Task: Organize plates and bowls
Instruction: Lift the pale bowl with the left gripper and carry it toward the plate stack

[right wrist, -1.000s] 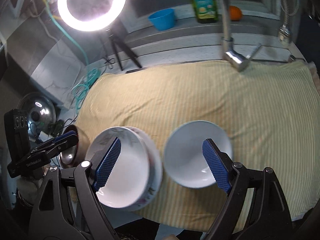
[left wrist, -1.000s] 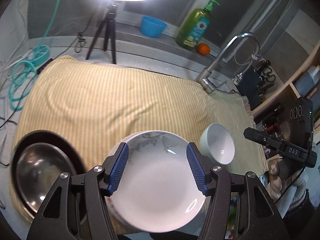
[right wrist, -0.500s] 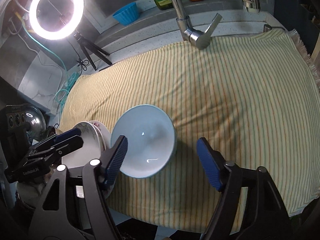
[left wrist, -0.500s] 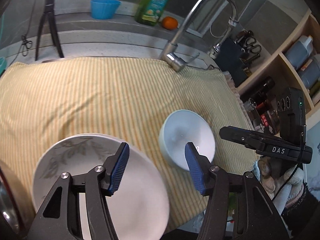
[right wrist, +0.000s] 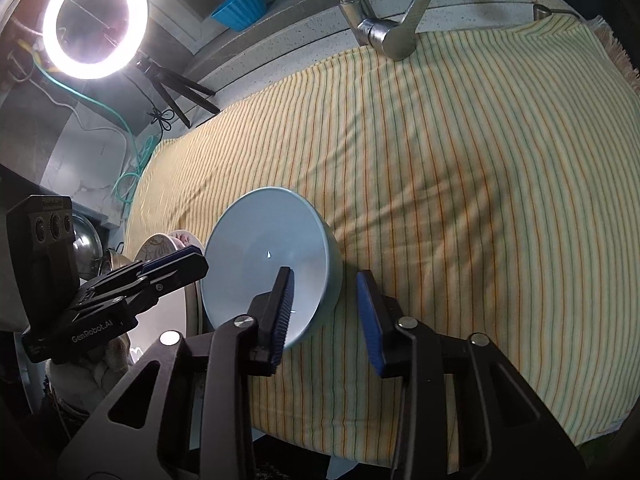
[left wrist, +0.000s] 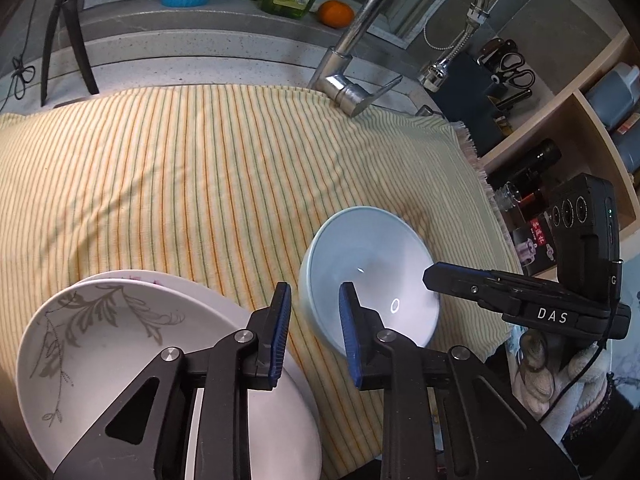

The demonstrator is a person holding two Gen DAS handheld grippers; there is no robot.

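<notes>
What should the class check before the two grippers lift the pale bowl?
1. Bowl rim sits inside the left gripper: ok.
2. Opposite rim sits inside the right gripper: ok.
3. Grip tight on the bowl: not ok; both jaws are closing, and gaps show.
4. Bowl empty: ok.
5. Left gripper clear of the plates: cannot tell.
</notes>
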